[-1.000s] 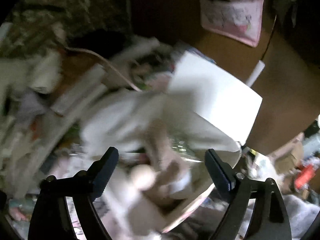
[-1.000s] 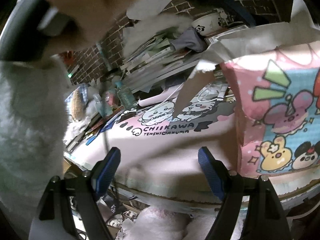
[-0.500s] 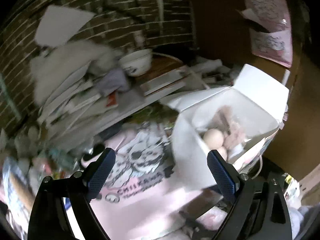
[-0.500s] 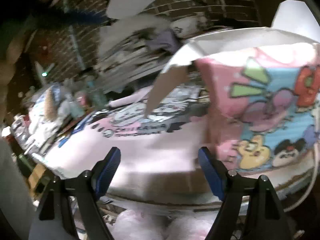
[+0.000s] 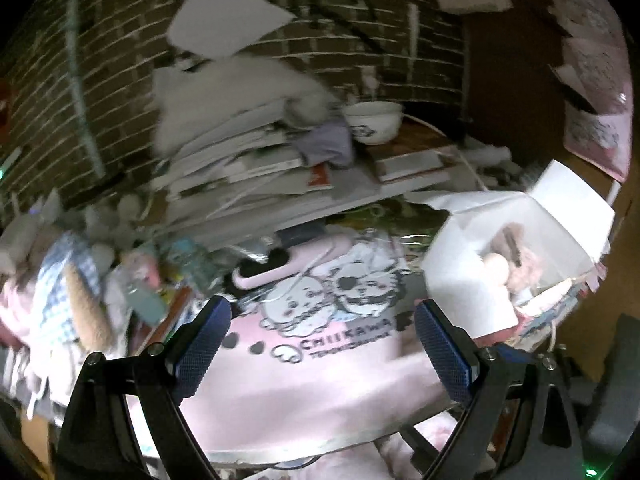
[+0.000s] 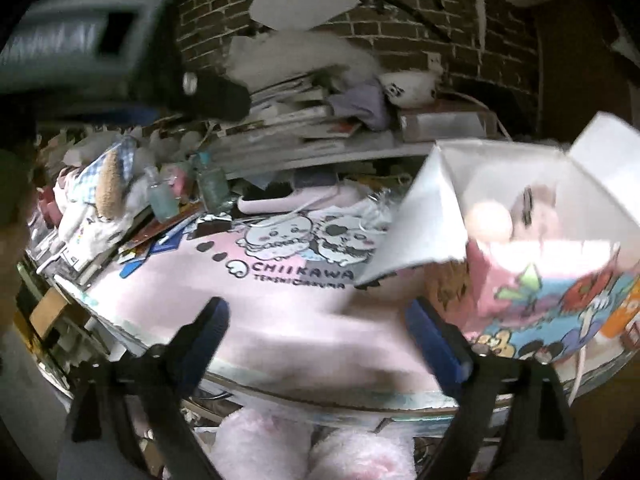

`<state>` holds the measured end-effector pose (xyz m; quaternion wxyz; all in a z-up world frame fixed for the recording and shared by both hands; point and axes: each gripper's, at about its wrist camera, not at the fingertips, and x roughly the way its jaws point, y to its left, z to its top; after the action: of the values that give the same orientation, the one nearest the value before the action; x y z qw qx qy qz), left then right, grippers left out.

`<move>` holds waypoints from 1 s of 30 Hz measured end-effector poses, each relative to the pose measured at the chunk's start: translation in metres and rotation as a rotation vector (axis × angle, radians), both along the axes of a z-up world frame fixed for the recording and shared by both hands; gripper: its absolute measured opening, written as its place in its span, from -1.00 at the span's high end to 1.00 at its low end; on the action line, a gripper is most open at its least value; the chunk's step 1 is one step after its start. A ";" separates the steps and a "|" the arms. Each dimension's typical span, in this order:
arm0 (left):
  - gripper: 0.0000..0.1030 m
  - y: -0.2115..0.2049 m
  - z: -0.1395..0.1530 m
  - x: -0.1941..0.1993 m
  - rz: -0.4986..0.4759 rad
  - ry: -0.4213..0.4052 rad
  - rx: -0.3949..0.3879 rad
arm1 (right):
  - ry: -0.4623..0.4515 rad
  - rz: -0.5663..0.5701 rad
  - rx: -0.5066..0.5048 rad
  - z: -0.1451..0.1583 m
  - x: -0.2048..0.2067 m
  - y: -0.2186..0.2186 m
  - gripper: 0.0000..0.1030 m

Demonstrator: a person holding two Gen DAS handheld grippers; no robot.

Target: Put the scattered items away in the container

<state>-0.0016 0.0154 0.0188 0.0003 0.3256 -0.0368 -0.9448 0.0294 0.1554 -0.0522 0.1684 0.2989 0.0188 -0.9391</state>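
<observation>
Both grippers, left gripper (image 5: 322, 350) wide and right gripper (image 6: 318, 346) opening empty, have left the box (image 6: 436, 220); we seek another item.

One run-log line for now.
left gripper: open, empty | right gripper: opening, empty | cartoon-print box: flaps open, round peach item inside
</observation>
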 end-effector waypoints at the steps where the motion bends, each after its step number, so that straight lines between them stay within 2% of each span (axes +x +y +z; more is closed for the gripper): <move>1: -0.78 -0.005 0.000 0.002 0.017 -0.002 0.007 | 0.002 0.014 0.007 0.004 0.002 -0.004 -0.95; 7: -0.78 -0.036 0.003 0.017 0.107 0.012 0.058 | 0.035 0.026 0.043 0.027 0.013 -0.024 -0.99; 11: -0.78 -0.046 0.006 0.024 0.149 0.022 0.061 | 0.040 0.043 0.009 0.041 0.014 -0.027 -0.99; 14: -0.79 -0.046 0.005 0.025 0.151 0.022 0.063 | 0.055 0.010 0.005 0.052 0.012 -0.025 -1.00; 19: -0.79 -0.043 0.003 0.025 0.144 0.009 0.049 | 0.073 -0.104 0.017 0.068 0.006 -0.009 -1.00; 22: -0.79 -0.035 0.000 0.021 0.122 -0.010 0.050 | 0.087 -0.162 0.054 0.073 0.003 -0.001 -1.00; 30: -0.79 -0.022 -0.003 0.013 0.111 -0.033 0.034 | 0.052 -0.200 0.096 0.077 -0.007 0.016 -1.00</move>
<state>0.0114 -0.0069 0.0154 0.0464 0.3428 -0.0028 -0.9382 0.0222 0.1712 0.0248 0.0589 0.2827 0.0380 -0.9566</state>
